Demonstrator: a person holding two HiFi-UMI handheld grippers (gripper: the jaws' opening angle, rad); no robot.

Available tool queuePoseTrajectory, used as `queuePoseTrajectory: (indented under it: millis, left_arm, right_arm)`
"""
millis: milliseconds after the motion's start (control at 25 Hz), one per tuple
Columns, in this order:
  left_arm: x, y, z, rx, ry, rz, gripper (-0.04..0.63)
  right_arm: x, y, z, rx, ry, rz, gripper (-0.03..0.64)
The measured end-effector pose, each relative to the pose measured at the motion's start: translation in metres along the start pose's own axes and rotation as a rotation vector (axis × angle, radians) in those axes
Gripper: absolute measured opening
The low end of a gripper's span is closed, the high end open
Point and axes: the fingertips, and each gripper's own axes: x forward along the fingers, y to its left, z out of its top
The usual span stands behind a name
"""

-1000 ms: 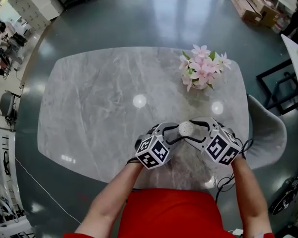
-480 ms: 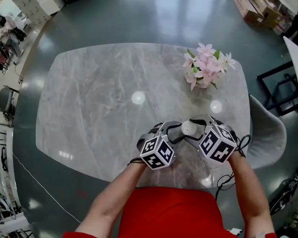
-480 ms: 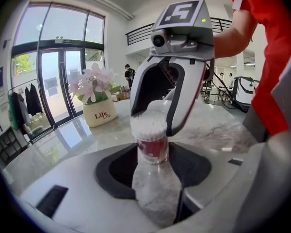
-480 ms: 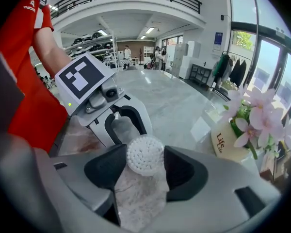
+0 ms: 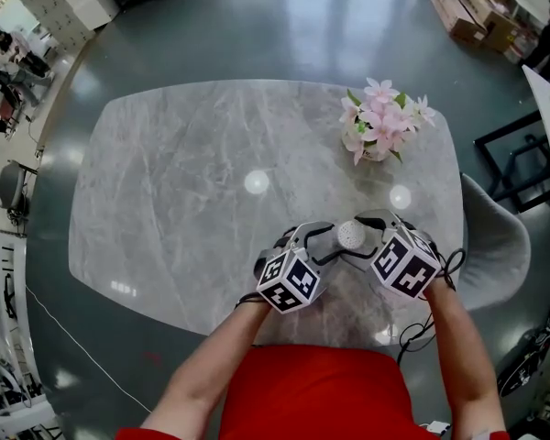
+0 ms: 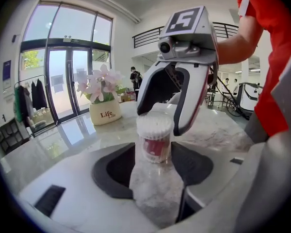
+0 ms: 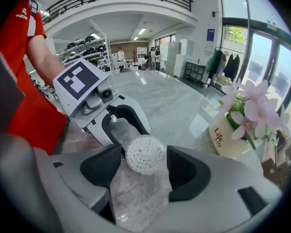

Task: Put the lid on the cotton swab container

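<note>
The cotton swab container [image 5: 351,235] stands upright on the marble table [image 5: 183,181], between my two grippers. In the left gripper view it is a clear tub [image 6: 154,139] with a red label and white swab tips packed at the top; a clear cap seems to sit over them. My left gripper [image 6: 153,161] reaches in level from the left, and its jaws are opening with small gaps to the tub. My right gripper [image 7: 143,171] comes in from above on the right. Its jaws are opening around the white top [image 7: 144,154] and do not touch it.
A cream pot of pink flowers [image 5: 376,126] stands on the table behind the container to the right. A grey chair [image 5: 495,236] sits at the table's right edge. My red-clad torso is at the table's near edge.
Both grippers' jaws have spread a little away from the container. The container stays standing in the same place between them.
</note>
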Motion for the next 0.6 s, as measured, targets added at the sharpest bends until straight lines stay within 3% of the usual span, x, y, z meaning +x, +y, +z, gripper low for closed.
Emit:
queuePoseTrajectory:
  millis: [200,320,480,600]
  left_arm:
    - [-0.013,0.0,0.003,-0.017,-0.02,-0.004,0.287]
    - [-0.032,-0.003,0.009,-0.043,-0.061,0.009,0.287]
    - [-0.08,0.002,0.051,-0.119,-0.247,0.07,0.287]
    - [-0.12,0.004,0.098,-0.199,-0.423,0.124,0.217]
  right_arm:
    - [-0.017,-0.004,0.0,0.057,-0.06,-0.015,0.316]
    - [-0.041,-0.007,0.005,0.114,-0.163,-0.041,0.316]
    - [-0.088,-0.001,0.029,0.21,-0.431,-0.051,0.313]
    - [-0.124,0.012,0.051,0.256,-0.651,-0.035,0.307]
